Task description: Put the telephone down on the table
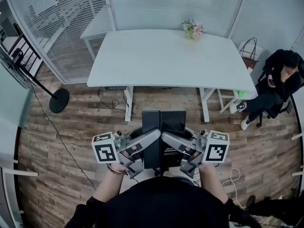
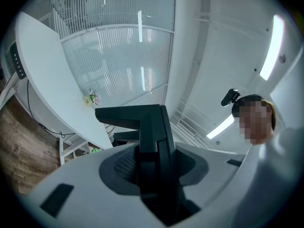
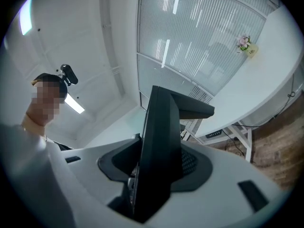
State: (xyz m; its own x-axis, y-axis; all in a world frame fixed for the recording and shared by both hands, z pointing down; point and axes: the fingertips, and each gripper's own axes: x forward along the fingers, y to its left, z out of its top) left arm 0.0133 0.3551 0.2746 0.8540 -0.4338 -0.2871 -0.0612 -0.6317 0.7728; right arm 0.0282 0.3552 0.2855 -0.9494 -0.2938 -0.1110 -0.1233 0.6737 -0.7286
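The black telephone [image 1: 164,133] hangs upright in the air in front of my body, over the wooden floor and short of the white table [image 1: 166,56]. My left gripper [image 1: 146,148] presses on its left side and my right gripper [image 1: 179,148] on its right side. In the left gripper view the telephone [image 2: 154,137] stands clamped between the two white jaws of the left gripper [image 2: 154,172], with the table [image 2: 47,80] beyond. In the right gripper view the telephone [image 3: 161,141] fills the gap of the right gripper [image 3: 159,175], the pads tight against it.
A small pot of flowers [image 1: 193,28] stands at the table's far edge. A fan stand [image 1: 58,100] is on the floor at the left. A person in black [image 1: 275,82] sits at the right, near a bag [image 1: 248,56]. Cables lie under the table.
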